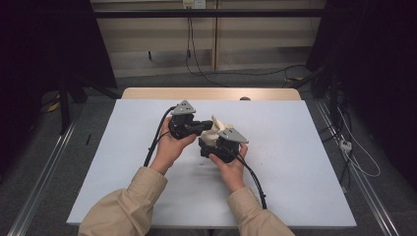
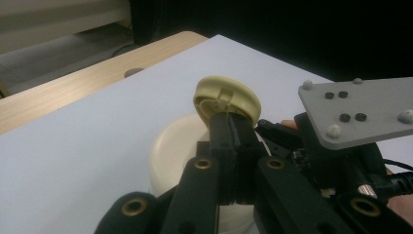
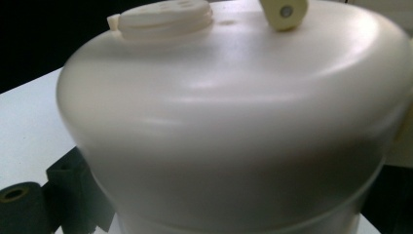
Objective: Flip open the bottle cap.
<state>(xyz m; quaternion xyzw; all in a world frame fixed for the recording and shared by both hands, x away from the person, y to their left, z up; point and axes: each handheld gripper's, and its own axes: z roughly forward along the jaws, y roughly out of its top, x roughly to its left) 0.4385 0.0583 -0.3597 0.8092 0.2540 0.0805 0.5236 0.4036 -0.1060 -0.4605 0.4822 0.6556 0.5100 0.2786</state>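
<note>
**Two grippers on a cream jar at mid-worktop**

At the middle of the white worktop [image 1: 275, 162], a cream plastic jar [image 1: 210, 137] sits between two hand-held grippers. Its round cap [image 2: 227, 99] stands tilted up on edge above the jar's shoulder, hinged open rather than lying flat.

From the left, the left gripper [image 2: 229, 127] reaches across toward the jar; in its own view the two black jaws are drawn tight together, pinching the lower rim of the cap. The person's left hand [image 1: 169, 145] wraps that gripper from the near side, and its cable runs back along the worktop toward the near left.

On the right, the right gripper [image 1: 216, 147] is pressed against the jar's near-right side, with its grey plate [image 1: 232, 134] above it and the right hand [image 1: 231, 164] behind it. In the right gripper view the jar's pale wall bulges very close to the camera, a round spout fitting [image 3: 163, 17] on its top; one black jaw shows at the lower left just beside the wall, but I cannot tell whether the jaws are clamping the jar.

Tan sleeves [image 1: 123, 206] come in from the near edge. A strip of bare wood [image 1: 147, 93] borders the far side.
</note>
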